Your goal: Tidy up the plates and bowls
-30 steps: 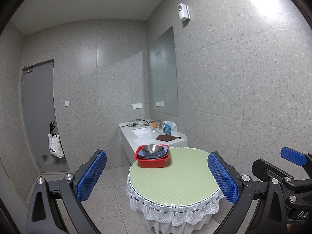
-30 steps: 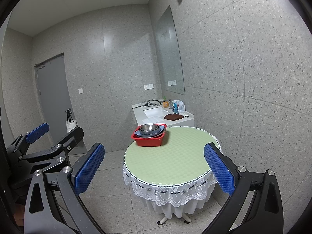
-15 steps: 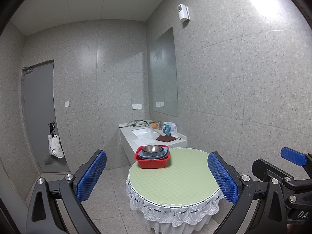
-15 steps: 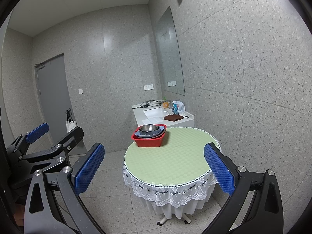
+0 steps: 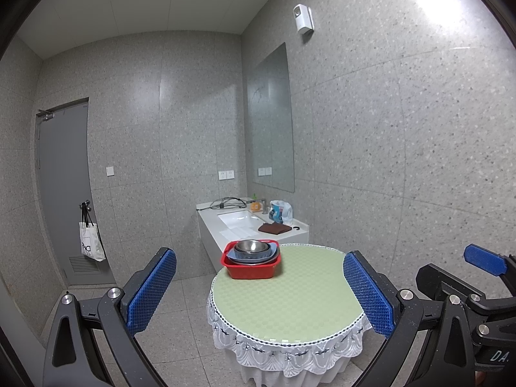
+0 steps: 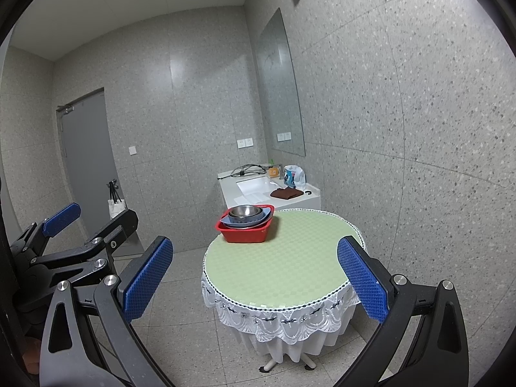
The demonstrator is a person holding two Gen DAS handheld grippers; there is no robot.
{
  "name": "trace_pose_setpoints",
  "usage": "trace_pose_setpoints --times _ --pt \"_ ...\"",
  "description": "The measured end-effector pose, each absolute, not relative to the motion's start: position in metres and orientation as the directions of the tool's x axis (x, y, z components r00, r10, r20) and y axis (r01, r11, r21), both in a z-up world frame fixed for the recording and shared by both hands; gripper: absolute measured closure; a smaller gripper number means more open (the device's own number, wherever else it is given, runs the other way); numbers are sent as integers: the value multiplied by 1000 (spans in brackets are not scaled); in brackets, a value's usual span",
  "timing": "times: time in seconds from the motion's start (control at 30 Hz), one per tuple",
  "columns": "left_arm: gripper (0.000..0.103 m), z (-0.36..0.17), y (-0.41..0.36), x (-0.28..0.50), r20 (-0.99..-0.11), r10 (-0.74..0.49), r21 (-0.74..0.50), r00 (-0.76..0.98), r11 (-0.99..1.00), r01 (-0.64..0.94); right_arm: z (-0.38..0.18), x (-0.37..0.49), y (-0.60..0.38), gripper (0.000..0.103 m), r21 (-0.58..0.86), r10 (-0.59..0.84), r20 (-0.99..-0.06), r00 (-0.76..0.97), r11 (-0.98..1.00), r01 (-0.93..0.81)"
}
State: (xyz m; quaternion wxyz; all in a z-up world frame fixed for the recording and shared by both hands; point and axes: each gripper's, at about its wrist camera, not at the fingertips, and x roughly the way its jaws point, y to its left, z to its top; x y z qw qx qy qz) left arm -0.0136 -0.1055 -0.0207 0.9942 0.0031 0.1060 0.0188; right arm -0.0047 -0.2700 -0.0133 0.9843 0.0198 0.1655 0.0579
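A red basin stands at the far left edge of a round table with a green cloth. In it lie blue dishes and a steel bowl on top. The basin also shows in the right wrist view, with the steel bowl and the table. My left gripper is open and empty, held well short of the table. My right gripper is open and empty, also short of the table. The left gripper shows at the left of the right wrist view.
A white sink counter stands behind the table against the wall, with a brown cloth, a bag and a cable on it. A grey door with a hanging tote bag is at the left. Tiled floor surrounds the table.
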Motion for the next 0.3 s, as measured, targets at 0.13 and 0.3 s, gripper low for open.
trace_pose_setpoints --times 0.13,0.3 --pt "1 -21 -105 -1 -213 40 11 976 999 -39 -14 1 -270 0 59 121 -325 938 992 -107" --pt "1 -23 -104 24 -224 43 14 974 999 -40 -17 16 -270 0 62 122 -333 935 992 -107"
